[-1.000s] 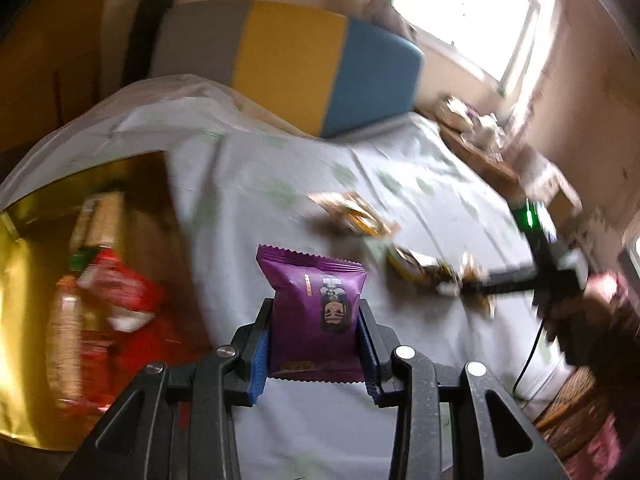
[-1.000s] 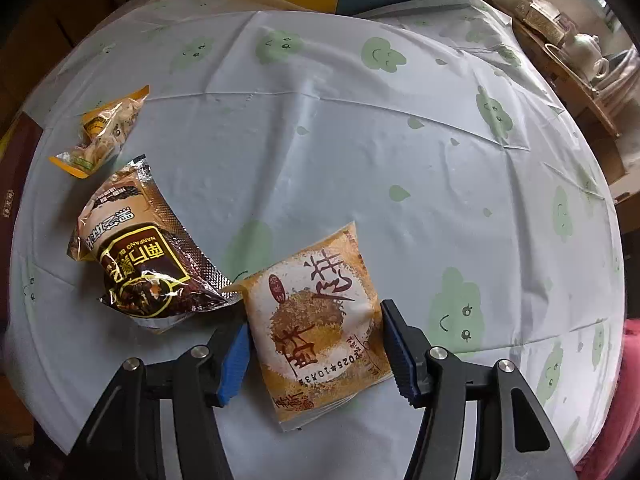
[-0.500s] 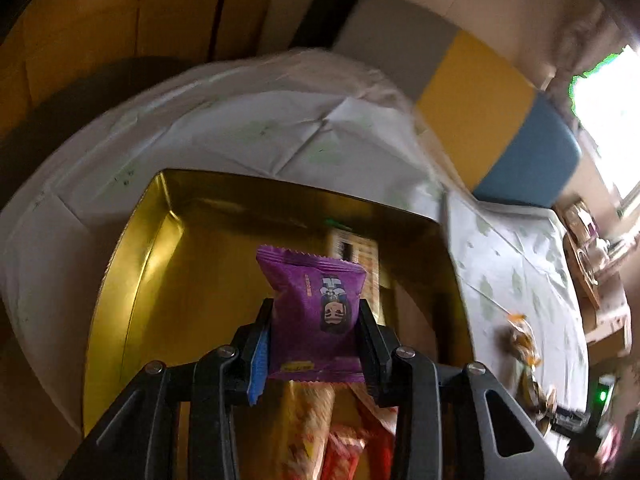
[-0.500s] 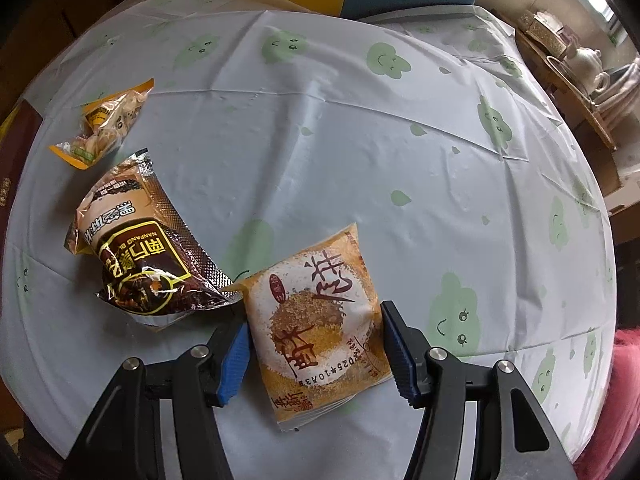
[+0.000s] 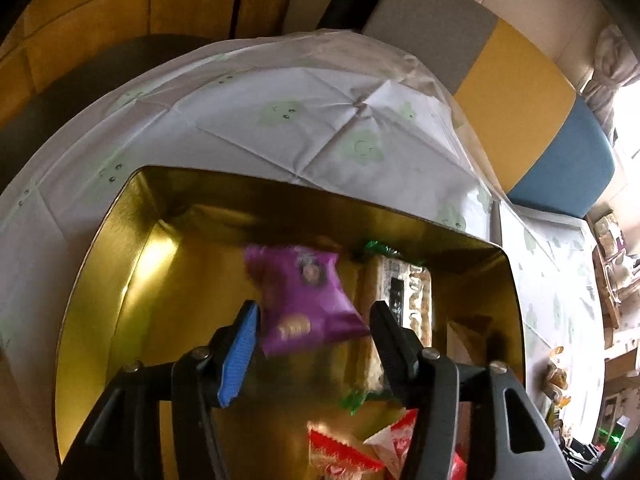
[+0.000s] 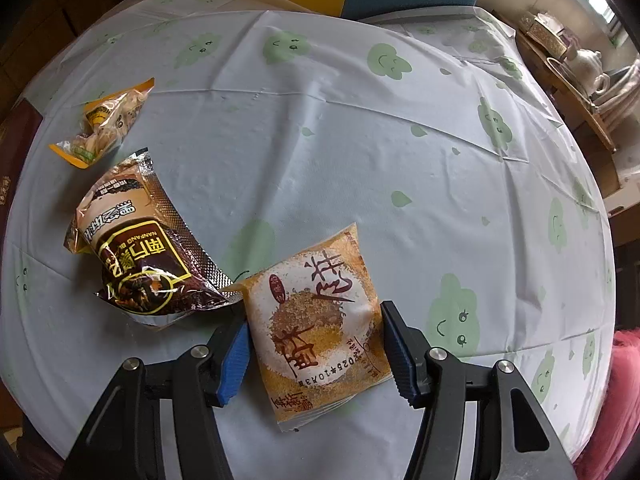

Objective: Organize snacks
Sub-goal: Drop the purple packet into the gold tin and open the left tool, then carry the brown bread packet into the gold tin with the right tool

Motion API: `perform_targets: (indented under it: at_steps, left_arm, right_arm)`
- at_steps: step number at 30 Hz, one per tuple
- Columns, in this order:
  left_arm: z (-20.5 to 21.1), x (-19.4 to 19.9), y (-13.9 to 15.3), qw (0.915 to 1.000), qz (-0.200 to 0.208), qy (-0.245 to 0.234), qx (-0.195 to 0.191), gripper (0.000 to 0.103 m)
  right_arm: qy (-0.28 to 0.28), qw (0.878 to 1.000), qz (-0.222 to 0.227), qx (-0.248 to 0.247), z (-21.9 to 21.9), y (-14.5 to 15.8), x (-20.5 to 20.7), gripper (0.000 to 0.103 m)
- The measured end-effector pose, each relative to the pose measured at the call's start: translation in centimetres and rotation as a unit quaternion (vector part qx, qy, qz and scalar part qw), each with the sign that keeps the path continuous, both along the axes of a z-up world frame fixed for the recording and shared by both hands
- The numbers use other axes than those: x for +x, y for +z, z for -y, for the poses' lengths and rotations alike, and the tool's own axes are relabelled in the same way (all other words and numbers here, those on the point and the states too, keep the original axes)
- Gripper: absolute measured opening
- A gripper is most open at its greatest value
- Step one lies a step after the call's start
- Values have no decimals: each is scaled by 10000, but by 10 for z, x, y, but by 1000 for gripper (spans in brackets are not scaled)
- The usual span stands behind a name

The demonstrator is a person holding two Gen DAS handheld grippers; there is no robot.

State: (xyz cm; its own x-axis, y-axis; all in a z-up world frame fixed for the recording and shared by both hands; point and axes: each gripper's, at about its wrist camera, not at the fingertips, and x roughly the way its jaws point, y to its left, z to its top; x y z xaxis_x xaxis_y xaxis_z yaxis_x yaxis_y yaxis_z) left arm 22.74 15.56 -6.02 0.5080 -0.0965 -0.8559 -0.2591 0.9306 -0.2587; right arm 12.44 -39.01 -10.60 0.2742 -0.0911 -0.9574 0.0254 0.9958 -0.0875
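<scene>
Purple snack packet (image 5: 306, 300) blurred between the spread fingers of the left gripper (image 5: 314, 344), over the gold tin (image 5: 100, 264).
Left gripper wide; packet clear of the blue pad (image 5: 238, 354) and tilted, whether it touches the other finger or the tin floor can't tell. Beige wrapped bar (image 5: 404, 292) in the tin just right of the claw, red-white packets (image 5: 360, 448) low near its base. Right gripper (image 6: 316, 352) wide, fingers straddling the orange cake packet (image 6: 316, 320) lying flat on the white tablecloth (image 6: 360, 140), contact with pads unclear. Brown foil packet (image 6: 140, 248) just left of that claw, touching the orange packet's corner; small yellow bag (image 6: 106, 120) further ahead-left.
</scene>
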Motion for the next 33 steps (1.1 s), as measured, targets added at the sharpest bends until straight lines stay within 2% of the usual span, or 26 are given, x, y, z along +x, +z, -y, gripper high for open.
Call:
perform_targets:
  at_steps: [6, 10, 19, 28, 33]
  left_arm:
    - [10, -30, 12, 9994, 144, 13, 326, 58]
    - [30, -57, 24, 9971, 378, -216, 622, 58]
    - [64, -113, 40, 9918, 776, -585, 825, 58]
    - [91, -149, 42, 9838, 944, -1024, 1130, 58]
    - [98, -158, 39, 9836, 923, -1113, 1081, 58]
  right_arm:
    - [55, 10000, 9, -62, -2, 0, 0, 61]
    - [84, 9999, 23, -114, -6, 1, -1, 61]
    - [136, 9997, 52, -219, -13, 4, -5, 60]
    - [196, 9993, 76, -306, -19, 5, -8, 60]
    - [219, 9991, 91, -343, -24, 7, -10, 60]
